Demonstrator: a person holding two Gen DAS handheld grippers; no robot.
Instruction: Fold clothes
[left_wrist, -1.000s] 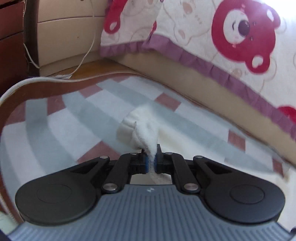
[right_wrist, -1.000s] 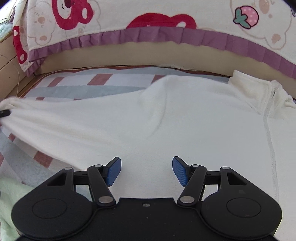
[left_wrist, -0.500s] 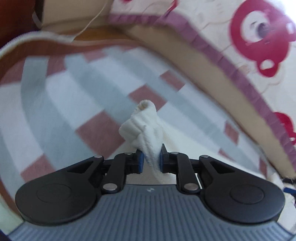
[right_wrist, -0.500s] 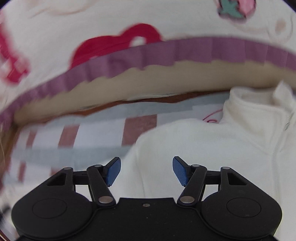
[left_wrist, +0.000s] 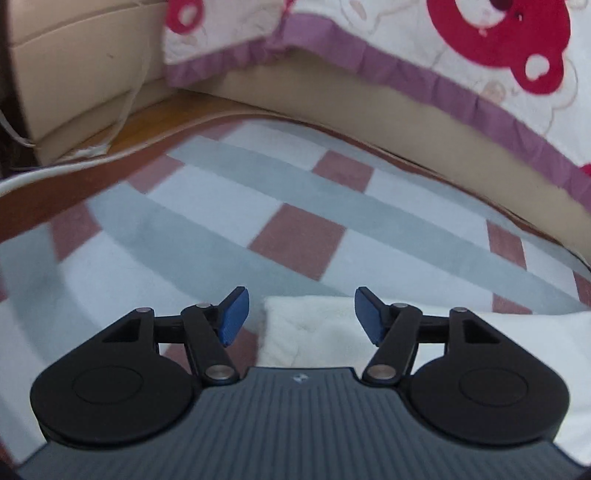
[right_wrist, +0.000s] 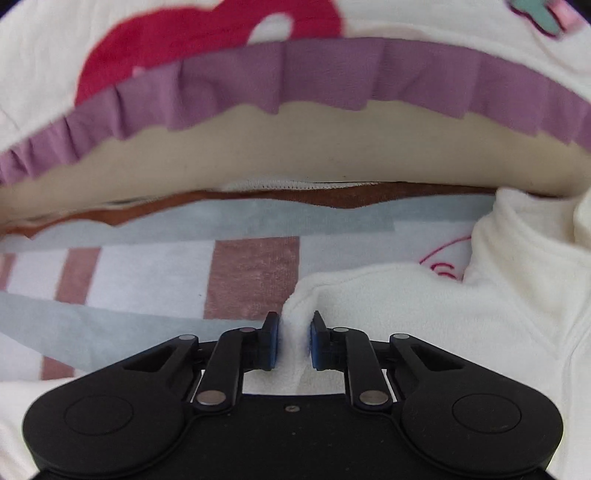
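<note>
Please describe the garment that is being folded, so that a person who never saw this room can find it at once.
Look at the checked blanket of grey, white and brownish-red squares, spread beside the bed skirt with a purple frill. On it lies a cream fleece jacket, pinched by the right gripper. It is the only plain item, with a stand-up collar.

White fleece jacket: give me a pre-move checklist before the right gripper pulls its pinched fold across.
1. Right gripper shut on a ridge of the white fleece jacket: ok.
2. Left gripper open, nothing between its pads: ok.
3. Sleeve end lies flat on the checked blanket, under the left gripper: ok.
4. Grip depth, one layer or several in the pinch: cannot tell.
5. Collar free of the bed's purple frill: ok, apart.
6. Rest of the jacket smooth: cannot tell, mostly out of view.
</note>
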